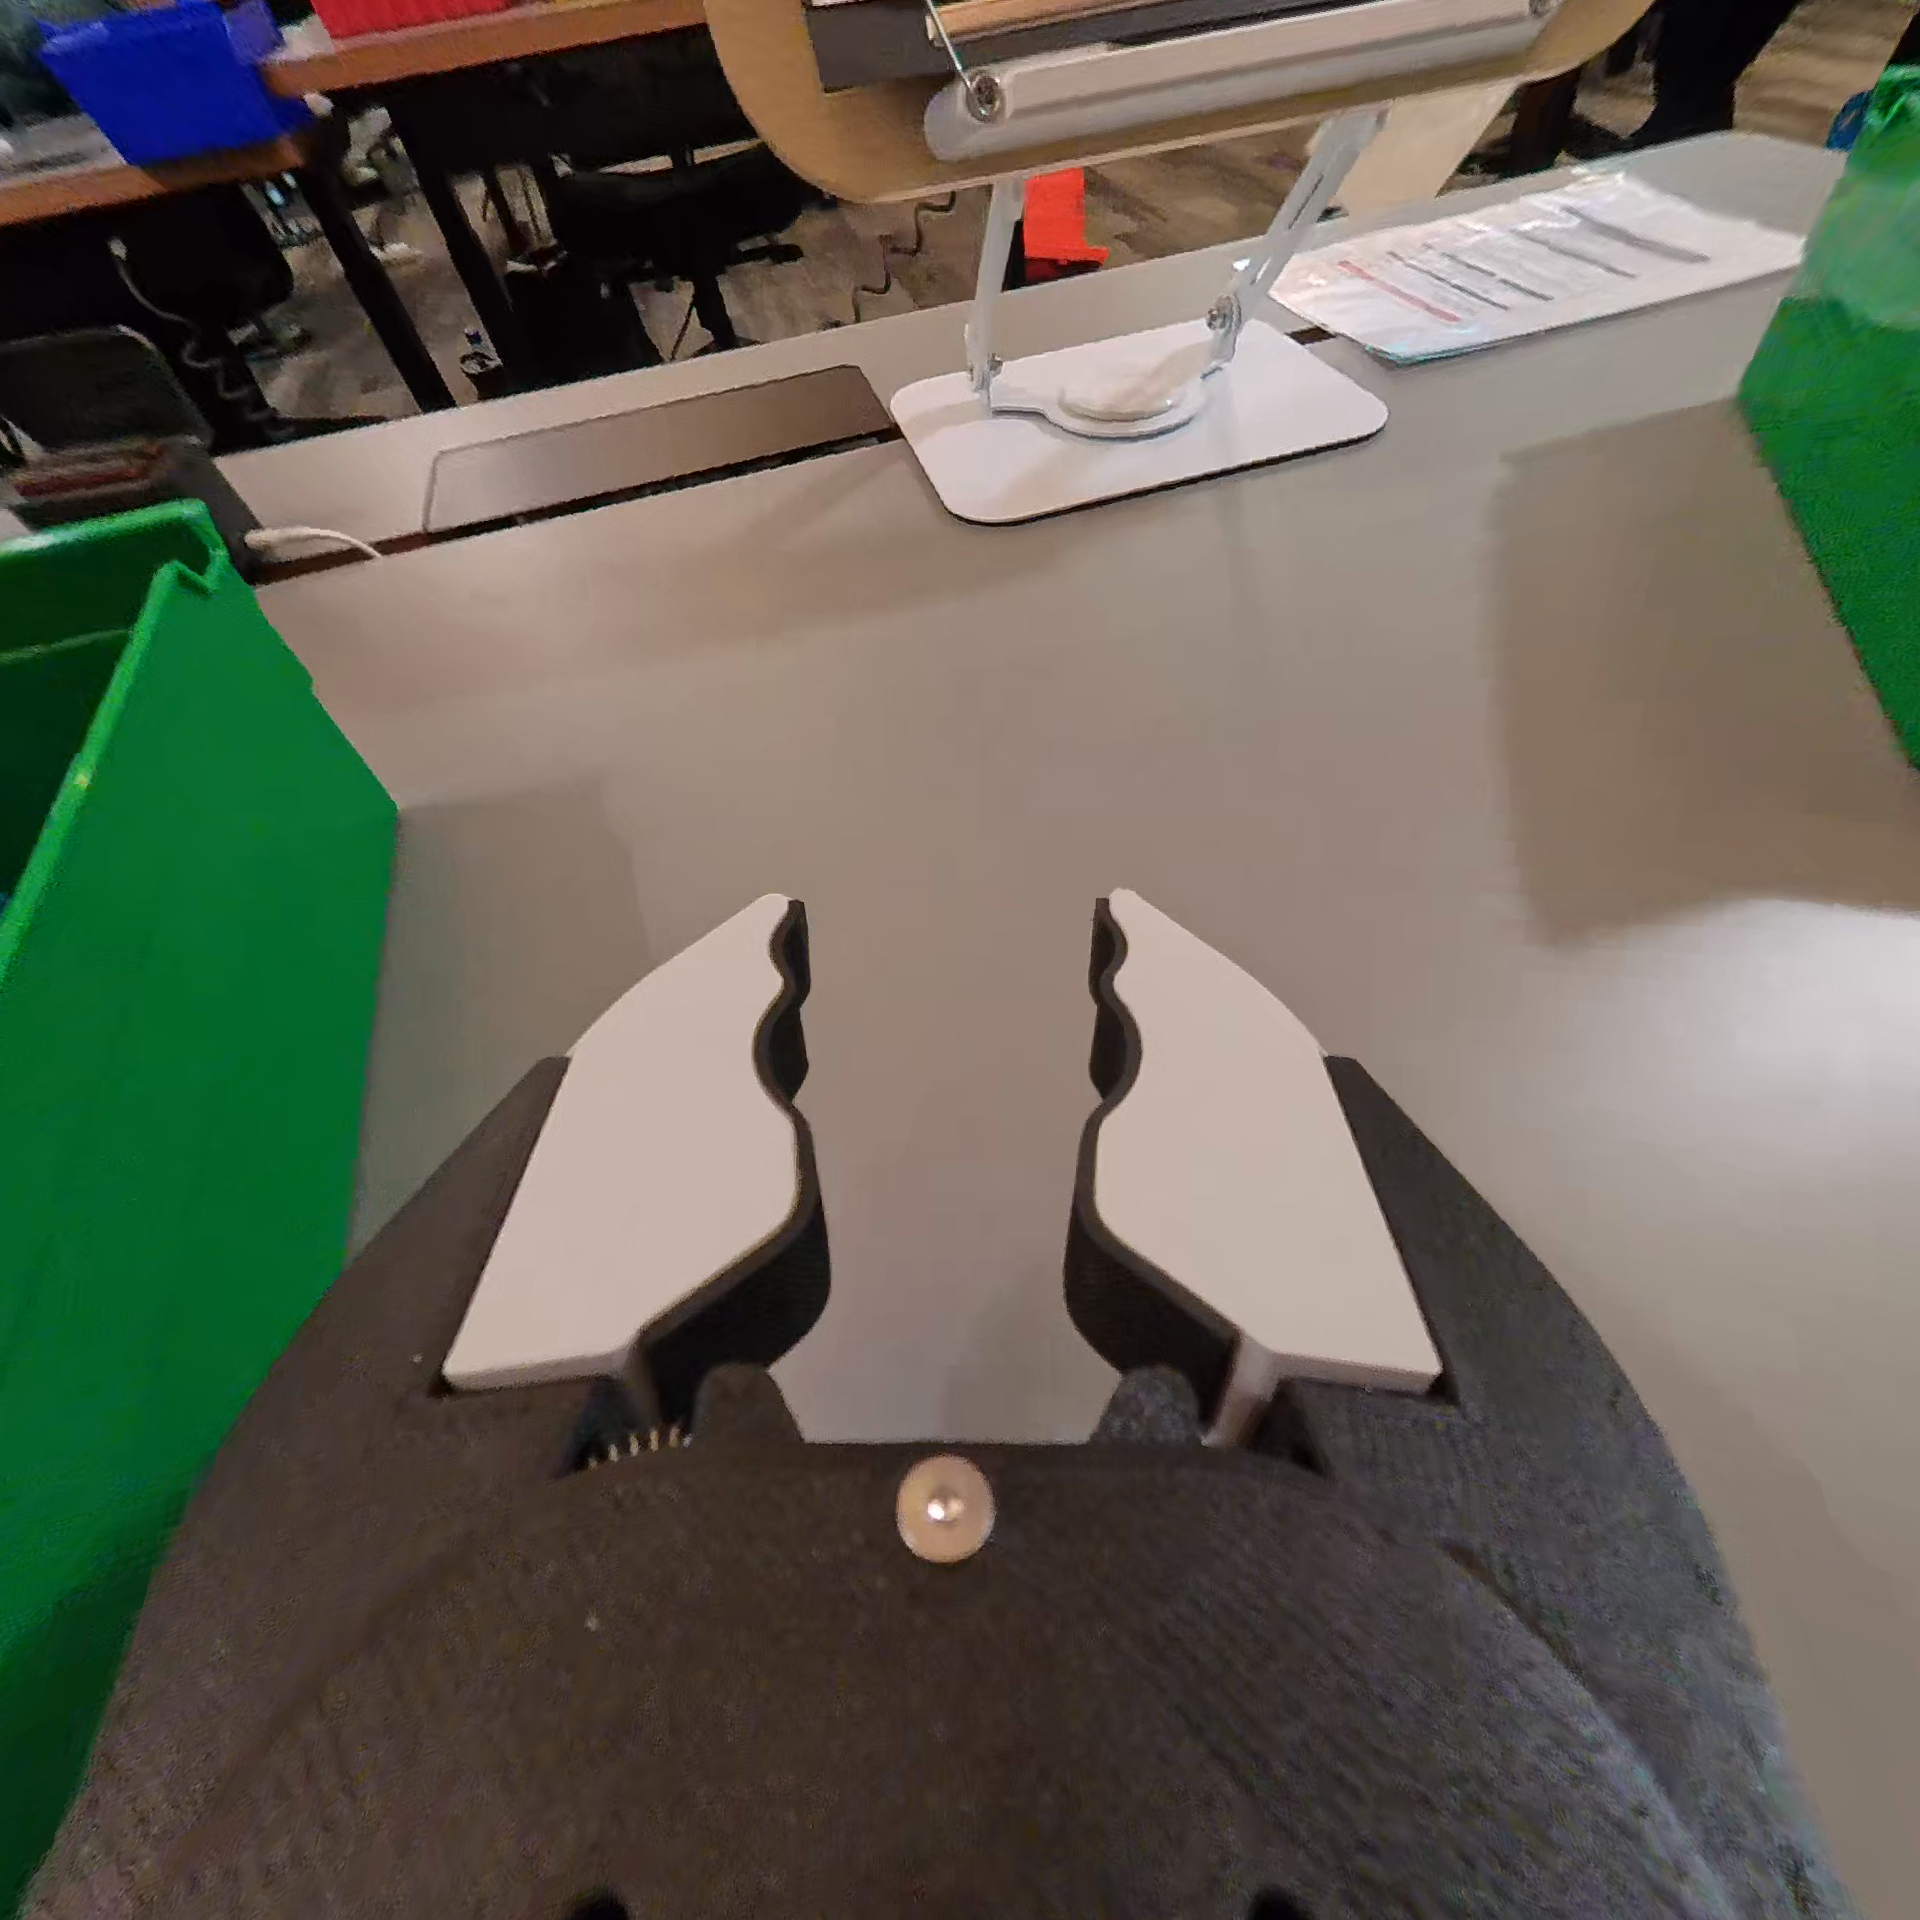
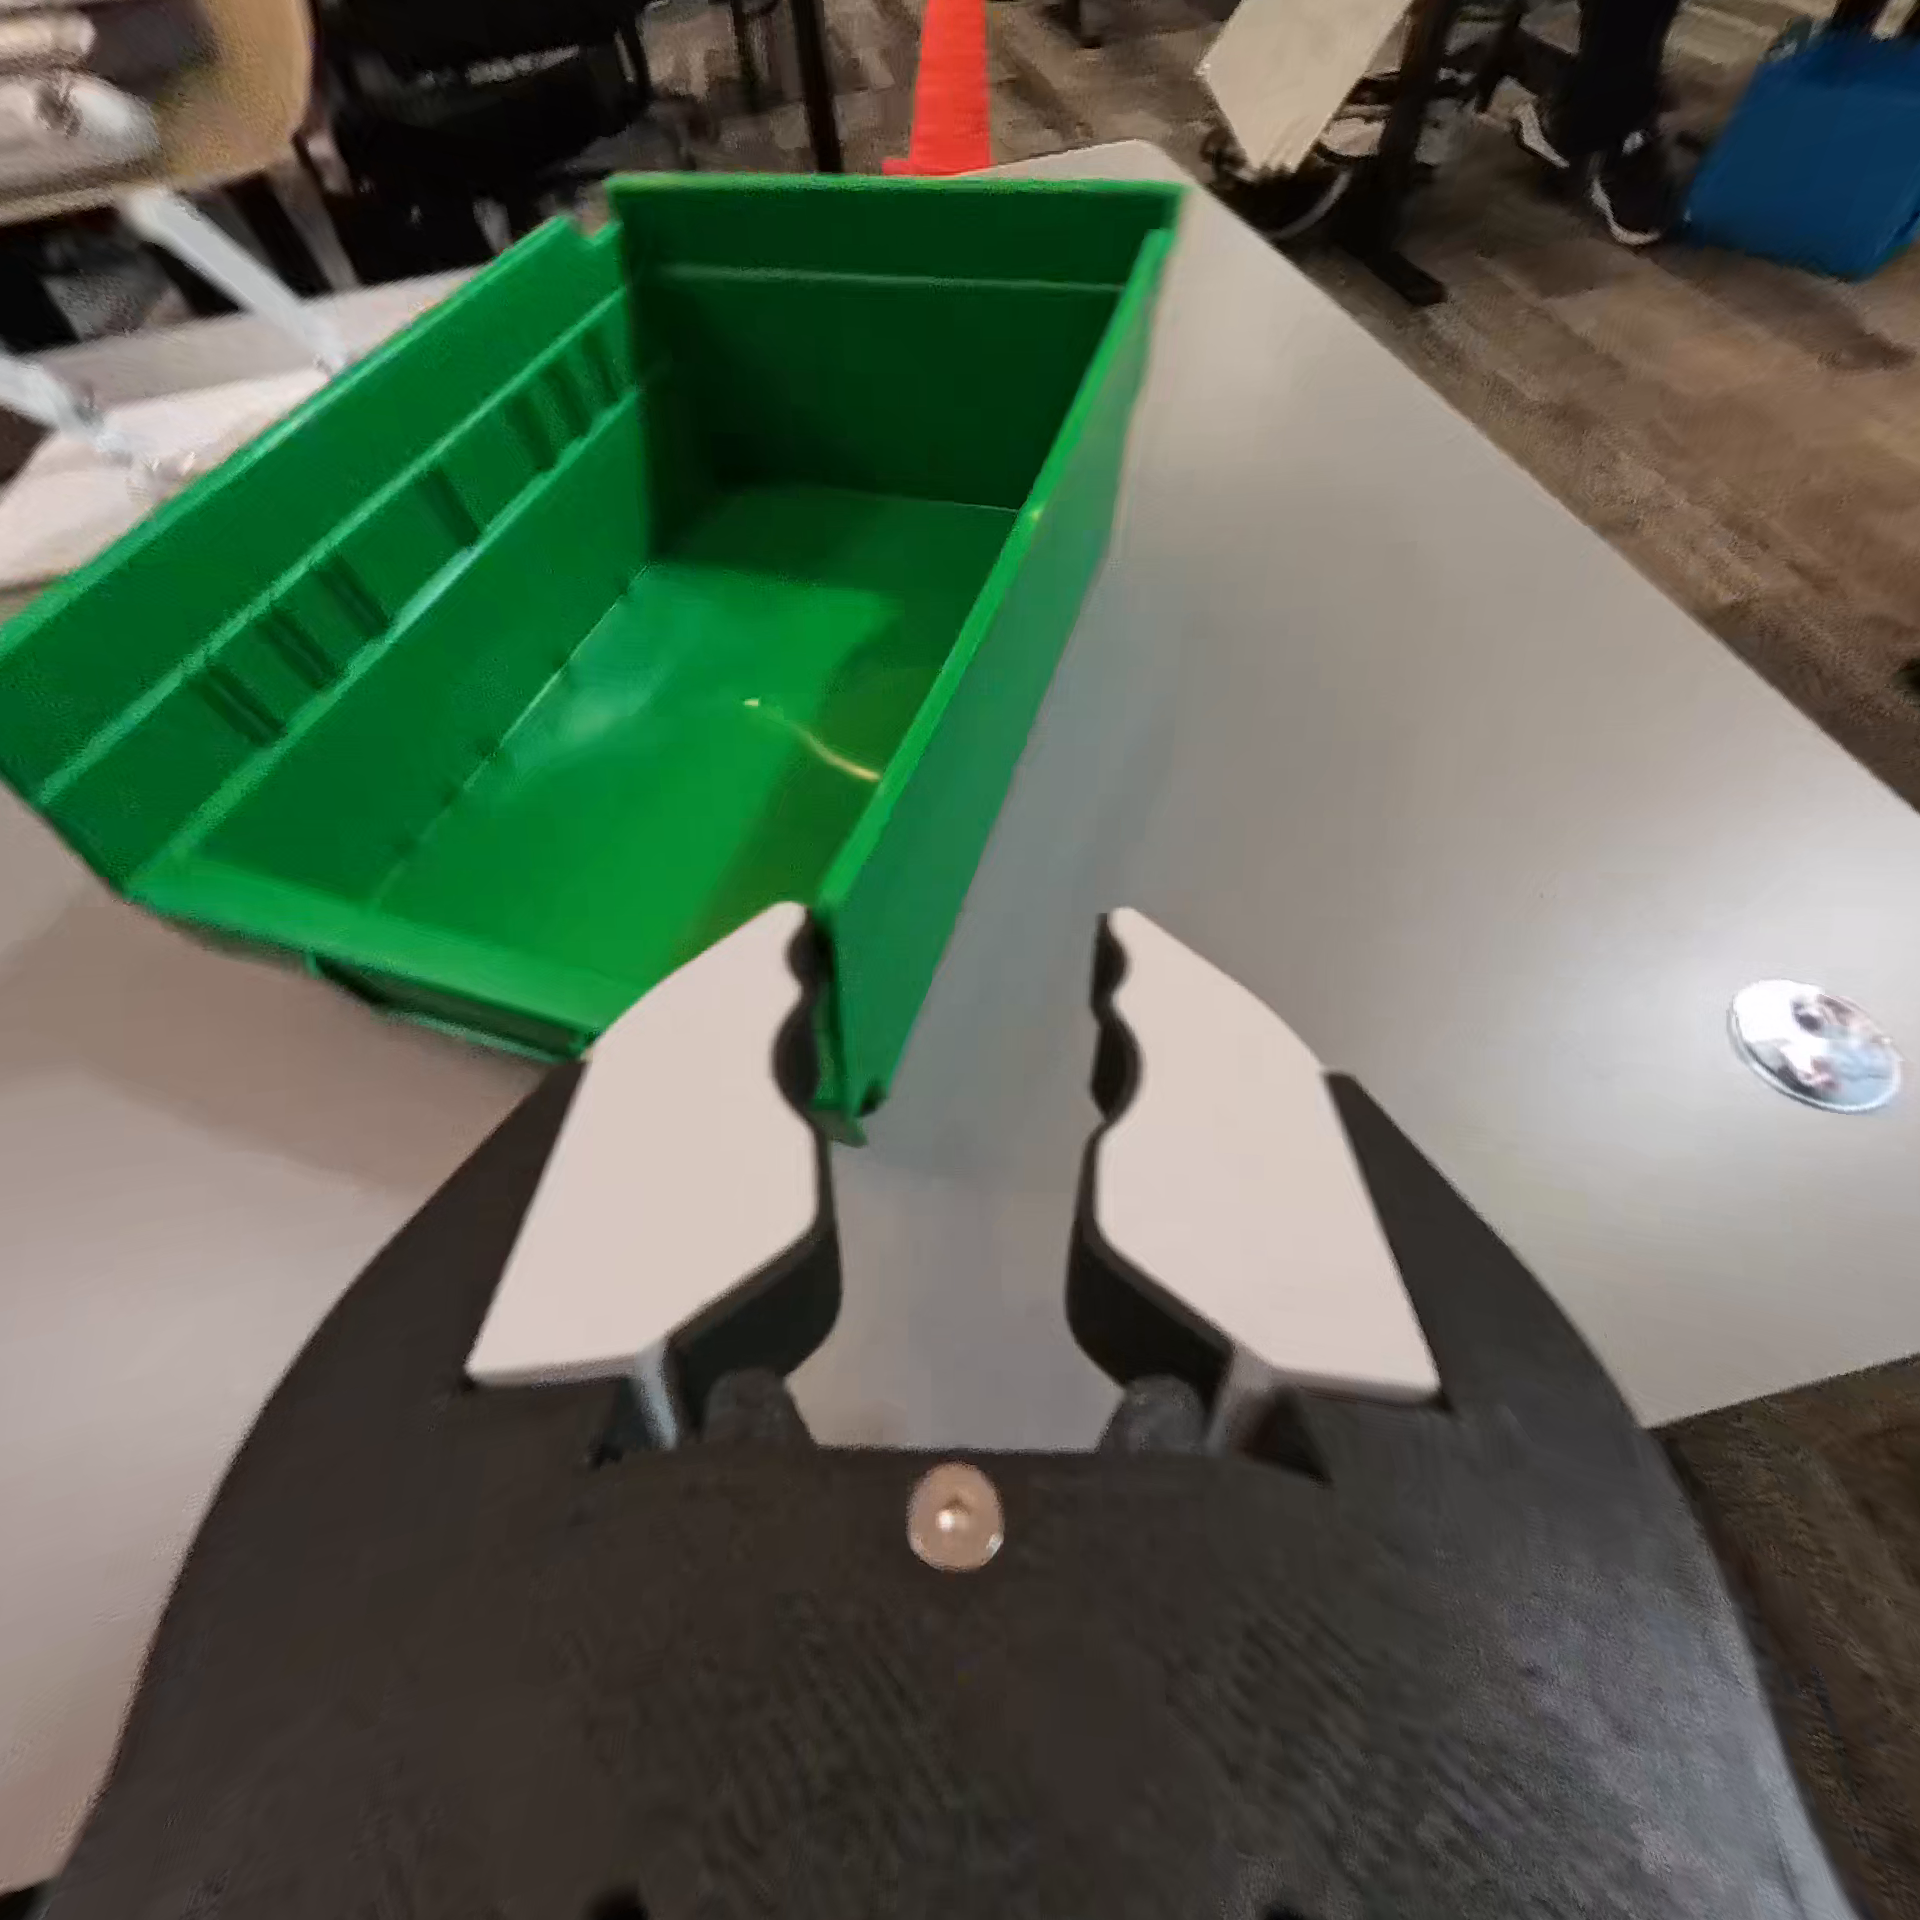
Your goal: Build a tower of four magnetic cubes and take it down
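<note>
In the right wrist view an empty green plastic bin point(image 2: 644, 665) stands on the grey table point(image 2: 1403, 727). My right gripper point(image 2: 951, 925) is open, with the bin's near right corner between its fingers, close against the left finger point(image 2: 686, 1122). In the left wrist view my left gripper point(image 1: 945, 909) is open and empty above the bare grey table point(image 1: 1039, 707). A green bin point(image 1: 177, 935) stands just left of it, its wall close to the left finger. Another green bin point(image 1: 1849, 374) shows at the right edge, blurred.
A white stand base point(image 1: 1138, 431) with thin arms holds a tilted device at the table's far edge. A clear sleeve of papers point(image 1: 1527, 265) lies at the far right. A round metal disc point(image 2: 1813, 1044) sits in the table. An orange cone point(image 2: 951, 88) stands on the floor beyond. My right fingertips sit around 50 cm from my left ones.
</note>
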A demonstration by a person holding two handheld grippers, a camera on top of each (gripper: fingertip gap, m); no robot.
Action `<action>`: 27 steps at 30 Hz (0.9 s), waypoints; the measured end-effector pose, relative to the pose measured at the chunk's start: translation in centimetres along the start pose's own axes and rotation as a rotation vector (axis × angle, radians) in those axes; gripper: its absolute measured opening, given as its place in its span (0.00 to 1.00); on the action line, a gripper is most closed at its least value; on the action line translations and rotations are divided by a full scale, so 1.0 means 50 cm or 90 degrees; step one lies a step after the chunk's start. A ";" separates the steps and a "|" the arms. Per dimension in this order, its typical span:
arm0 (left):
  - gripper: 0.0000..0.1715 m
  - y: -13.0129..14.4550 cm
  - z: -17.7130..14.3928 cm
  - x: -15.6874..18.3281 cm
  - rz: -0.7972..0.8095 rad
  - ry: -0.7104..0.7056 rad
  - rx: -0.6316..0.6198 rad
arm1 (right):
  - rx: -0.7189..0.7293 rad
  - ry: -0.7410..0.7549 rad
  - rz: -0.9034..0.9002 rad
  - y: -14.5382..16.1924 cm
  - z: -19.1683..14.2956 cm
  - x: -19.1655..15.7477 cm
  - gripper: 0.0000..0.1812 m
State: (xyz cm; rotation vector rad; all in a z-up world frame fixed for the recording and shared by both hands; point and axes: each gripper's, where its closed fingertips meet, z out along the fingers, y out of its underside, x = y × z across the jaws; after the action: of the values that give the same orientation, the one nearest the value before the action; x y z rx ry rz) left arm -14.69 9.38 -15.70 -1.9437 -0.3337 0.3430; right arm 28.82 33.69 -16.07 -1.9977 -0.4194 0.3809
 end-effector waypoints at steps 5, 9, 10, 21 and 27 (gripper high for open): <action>0.31 0.012 0.013 0.003 -0.047 0.031 -0.025 | 0.010 -0.010 0.022 -0.016 0.026 0.063 0.18; 0.30 0.011 0.012 0.009 -0.031 0.040 -0.022 | -0.011 -0.023 -0.088 -0.014 0.044 0.068 0.03; 0.30 0.014 0.013 0.011 -0.025 0.040 -0.027 | -0.014 -0.026 -0.108 -0.015 0.048 0.072 0.03; 0.30 0.018 0.022 0.020 -0.007 0.051 -0.036 | 0.015 -0.053 -0.101 -0.052 0.093 0.221 0.03; 0.30 0.019 0.022 0.026 0.007 0.053 -0.037 | 0.046 -0.033 -0.087 -0.064 0.111 0.249 0.05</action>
State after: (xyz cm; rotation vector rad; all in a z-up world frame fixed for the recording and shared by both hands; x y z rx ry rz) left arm -13.87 10.44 -17.11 -2.0113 -0.2812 0.2609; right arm 37.04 44.99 -16.68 -1.8803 -0.5638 0.3586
